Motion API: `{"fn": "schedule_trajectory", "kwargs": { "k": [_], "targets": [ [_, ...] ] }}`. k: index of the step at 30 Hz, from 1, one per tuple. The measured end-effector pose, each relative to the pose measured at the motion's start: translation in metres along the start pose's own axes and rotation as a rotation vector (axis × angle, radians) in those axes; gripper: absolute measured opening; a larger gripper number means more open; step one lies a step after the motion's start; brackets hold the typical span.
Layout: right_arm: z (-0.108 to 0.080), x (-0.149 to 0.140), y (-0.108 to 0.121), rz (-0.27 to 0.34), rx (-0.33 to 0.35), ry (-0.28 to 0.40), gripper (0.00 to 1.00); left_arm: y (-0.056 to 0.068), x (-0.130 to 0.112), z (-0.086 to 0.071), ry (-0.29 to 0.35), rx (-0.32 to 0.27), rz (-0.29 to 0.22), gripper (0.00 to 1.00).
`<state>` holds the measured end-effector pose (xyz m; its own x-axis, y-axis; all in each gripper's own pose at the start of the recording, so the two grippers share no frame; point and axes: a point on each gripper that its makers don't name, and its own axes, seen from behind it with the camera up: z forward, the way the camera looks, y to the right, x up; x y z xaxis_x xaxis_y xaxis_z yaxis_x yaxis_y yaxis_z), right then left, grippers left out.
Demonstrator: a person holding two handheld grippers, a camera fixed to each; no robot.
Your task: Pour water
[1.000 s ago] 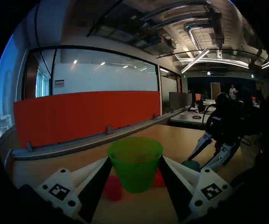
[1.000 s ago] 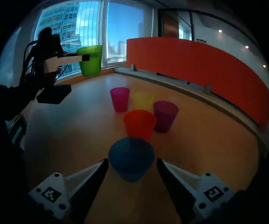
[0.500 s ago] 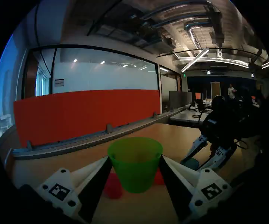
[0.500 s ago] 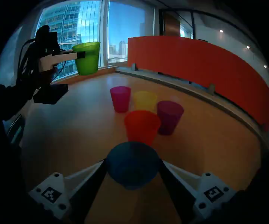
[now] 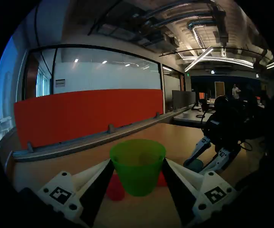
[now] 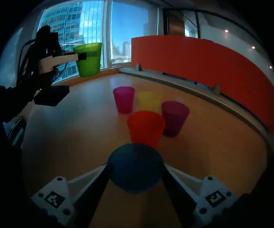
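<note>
right hand-held gripper (image 6: 135, 171) closed on tapered blue cup (image 6: 135, 164)

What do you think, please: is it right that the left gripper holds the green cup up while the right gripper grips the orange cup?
Not quite. The right gripper grips the blue cup, not the orange cup, which stands free beyond it in the right gripper view. The left gripper does hold the green cup up.

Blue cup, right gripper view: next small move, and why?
Probably lift the blue cup straight up. The right gripper presses both its sides, the orange cup stands just beyond it, and the left gripper holds the green cup upright above the table.
</note>
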<state>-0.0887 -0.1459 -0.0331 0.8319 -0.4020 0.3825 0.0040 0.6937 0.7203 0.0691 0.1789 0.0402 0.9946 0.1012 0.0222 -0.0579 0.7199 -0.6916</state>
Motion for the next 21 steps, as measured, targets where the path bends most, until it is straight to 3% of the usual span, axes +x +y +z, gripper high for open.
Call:
{"fn": "schedule_trajectory", "kwargs": {
  "k": [6, 21],
  "targets": [
    [-0.001, 0.003, 0.0, -0.006, -0.005, 0.007, 0.91, 0.003, -0.003, -0.002, -0.004, -0.008, -0.002, 0.85],
    [-0.026, 0.05, 0.001, -0.006, -0.015, 0.101, 0.91, 0.006, -0.007, -0.006, -0.007, -0.009, -0.006, 0.85]
  ]
}}
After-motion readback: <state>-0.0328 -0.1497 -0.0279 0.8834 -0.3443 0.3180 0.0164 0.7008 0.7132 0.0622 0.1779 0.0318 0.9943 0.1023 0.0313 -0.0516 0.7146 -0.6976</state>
